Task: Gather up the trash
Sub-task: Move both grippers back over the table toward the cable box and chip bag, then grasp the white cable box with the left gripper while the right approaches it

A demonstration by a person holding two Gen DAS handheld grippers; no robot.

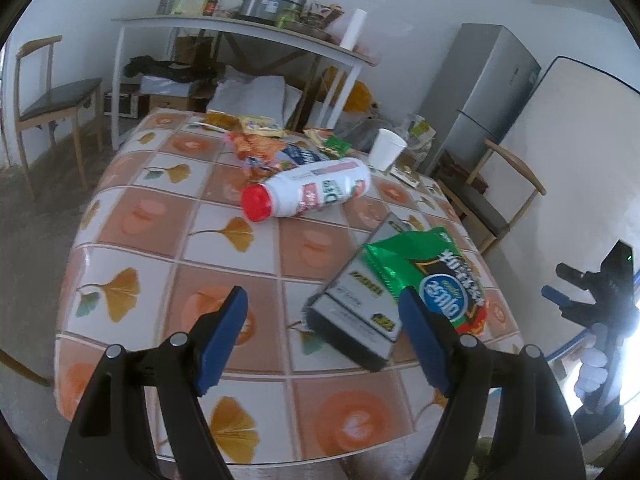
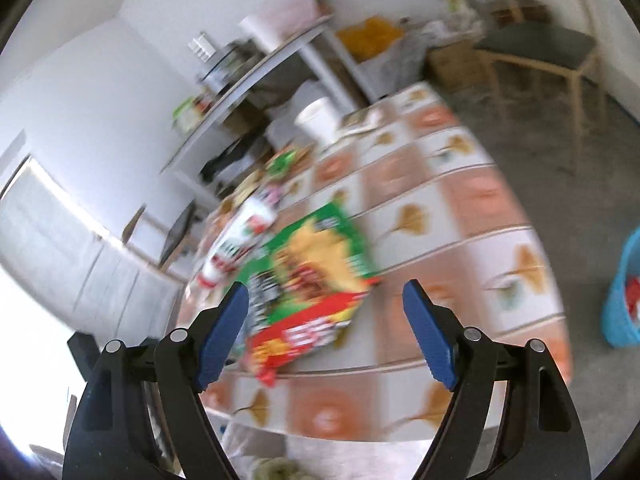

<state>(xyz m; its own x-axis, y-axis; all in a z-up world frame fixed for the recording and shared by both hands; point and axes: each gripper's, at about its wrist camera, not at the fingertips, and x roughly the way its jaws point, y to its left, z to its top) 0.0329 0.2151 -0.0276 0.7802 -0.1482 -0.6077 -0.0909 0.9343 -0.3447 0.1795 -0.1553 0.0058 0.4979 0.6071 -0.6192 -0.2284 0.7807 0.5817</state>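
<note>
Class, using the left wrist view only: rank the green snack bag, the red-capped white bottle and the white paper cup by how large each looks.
1. Green snack bag and red-capped white bottle: similar apparent size; the bag lies nearer the camera, so I won't rank them.
2. White paper cup: clearly smallest, though farthest away.

On the tiled surface (image 1: 132,216) lie one white bottle (image 1: 308,192) with a red cap at about 12 o'clock from centre, one white paper cup (image 1: 385,148) at 1 o'clock, one green snack bag (image 1: 436,276) at 4 o'clock, and one dark flat box (image 1: 356,312) touching it at 5 o'clock. At the far edge, toward 12 o'clock, sits a heap of crumpled wrappers (image 1: 256,136) too tangled to count exactly, at least four. Around the surface stand two wooden chairs, one (image 1: 52,100) at 9 o'clock and one (image 1: 492,196) at 3 o'clock, plus one fridge (image 1: 480,96) at 2 o'clock and one blue bin (image 2: 624,292), seen only in the right wrist view.
</note>
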